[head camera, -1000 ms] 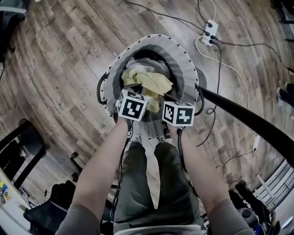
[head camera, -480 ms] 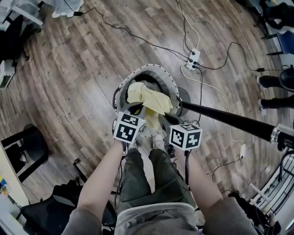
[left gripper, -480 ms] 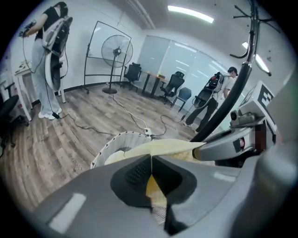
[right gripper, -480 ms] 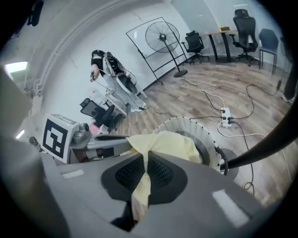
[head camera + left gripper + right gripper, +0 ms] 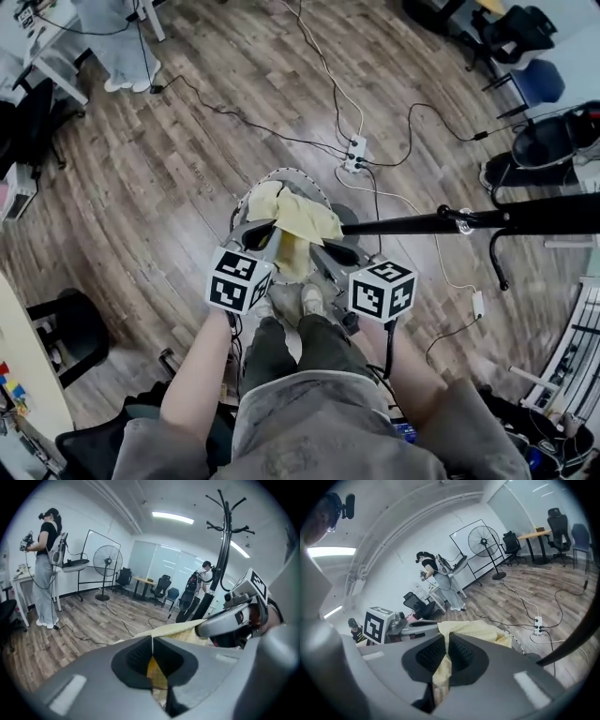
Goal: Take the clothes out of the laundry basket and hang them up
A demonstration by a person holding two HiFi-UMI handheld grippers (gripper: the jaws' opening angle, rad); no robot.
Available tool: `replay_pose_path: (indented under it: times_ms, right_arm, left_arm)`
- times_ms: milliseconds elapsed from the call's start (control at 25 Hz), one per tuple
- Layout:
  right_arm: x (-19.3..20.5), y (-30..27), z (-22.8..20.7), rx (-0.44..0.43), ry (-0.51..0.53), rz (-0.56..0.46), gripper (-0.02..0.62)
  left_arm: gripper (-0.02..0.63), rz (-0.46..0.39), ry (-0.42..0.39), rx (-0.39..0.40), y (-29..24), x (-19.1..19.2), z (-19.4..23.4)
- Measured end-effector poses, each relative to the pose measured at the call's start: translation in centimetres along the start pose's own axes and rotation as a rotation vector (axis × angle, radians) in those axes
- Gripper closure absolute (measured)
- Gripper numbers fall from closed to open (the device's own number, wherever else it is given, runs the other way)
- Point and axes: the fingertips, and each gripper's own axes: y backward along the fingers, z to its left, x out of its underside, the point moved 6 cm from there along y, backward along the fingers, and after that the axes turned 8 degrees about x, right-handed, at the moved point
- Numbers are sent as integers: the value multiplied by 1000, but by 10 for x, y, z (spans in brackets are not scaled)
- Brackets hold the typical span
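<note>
A pale yellow garment (image 5: 298,217) hangs stretched between both grippers, above the round white laundry basket (image 5: 246,199) on the floor. My left gripper (image 5: 262,229) is shut on one edge of it; in the left gripper view its pads pinch the yellow cloth (image 5: 154,667). My right gripper (image 5: 322,251) is shut on the other edge, and the cloth (image 5: 474,629) shows squeezed between its pads. More clothes in the basket are mostly hidden under the garment. The dark bar of the hanging rack (image 5: 469,220) runs off to the right beside the basket.
A power strip (image 5: 354,152) with trailing cables lies on the wood floor past the basket. A tall coat stand (image 5: 224,550) rises to the right. Office chairs (image 5: 525,37), a standing fan (image 5: 107,564) and another person (image 5: 46,569) at a table stand further off.
Both grippers have risen together with the yellow garment, lifting it up out of the basket. The basket now looks smaller and farther below, and the rack bar is in fuller view.
</note>
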Motion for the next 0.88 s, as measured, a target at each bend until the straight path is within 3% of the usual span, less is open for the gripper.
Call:
replay_pose_path:
  times_ms: [360,880]
  right_arm:
    - [-44,98,54,-71,81,-84,558]
    - [-58,151,97,-131,147,-129,558]
  left_arm:
    - [601,-52,-136,46,61,-77,-72]
    - [601,-140,-149,69,119,-104,-116]
